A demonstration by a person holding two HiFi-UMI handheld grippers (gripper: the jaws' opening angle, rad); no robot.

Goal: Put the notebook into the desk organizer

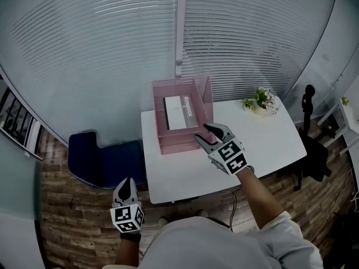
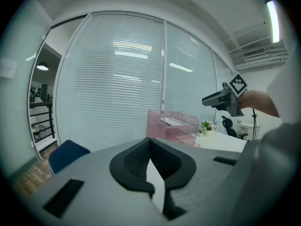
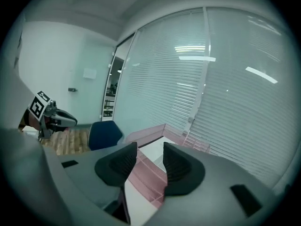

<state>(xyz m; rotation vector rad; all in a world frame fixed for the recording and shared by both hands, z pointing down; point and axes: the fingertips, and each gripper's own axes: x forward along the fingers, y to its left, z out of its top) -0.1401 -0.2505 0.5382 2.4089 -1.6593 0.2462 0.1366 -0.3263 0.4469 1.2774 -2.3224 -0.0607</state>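
at the desk's near edge, towards 7 o'clock in the head view, the left gripper (image 1: 127, 185) hangs low beside the person's body, its pads pressed together on nothing. the right gripper (image 1: 205, 132) hovers over the white table (image 1: 269, 144), just at the front right corner of the pink mesh desk organizer (image 1: 168, 142); its own view shows the fingers (image 3: 181, 164) spread, with only the organizer's front edge seen through the gap and nothing pinched. the notebook (image 1: 180, 112), white-covered with a grey band along its right side, lies flat in the organizer's top tray, at 12 o'clock from the right gripper, so the task looks as good as done. judged by its look, the notebook is slim, light and fairly stiff, with a smooth cover that could slip; lying flat inside the tray walls, it offers the best hold at its near short edge, pinched across its thickness. a blue chair (image 1: 104, 161) stands at 9 o'clock off the table, a small potted plant (image 1: 261, 101) at 2 o'clock, and window blinds (image 1: 112, 49) close the background.
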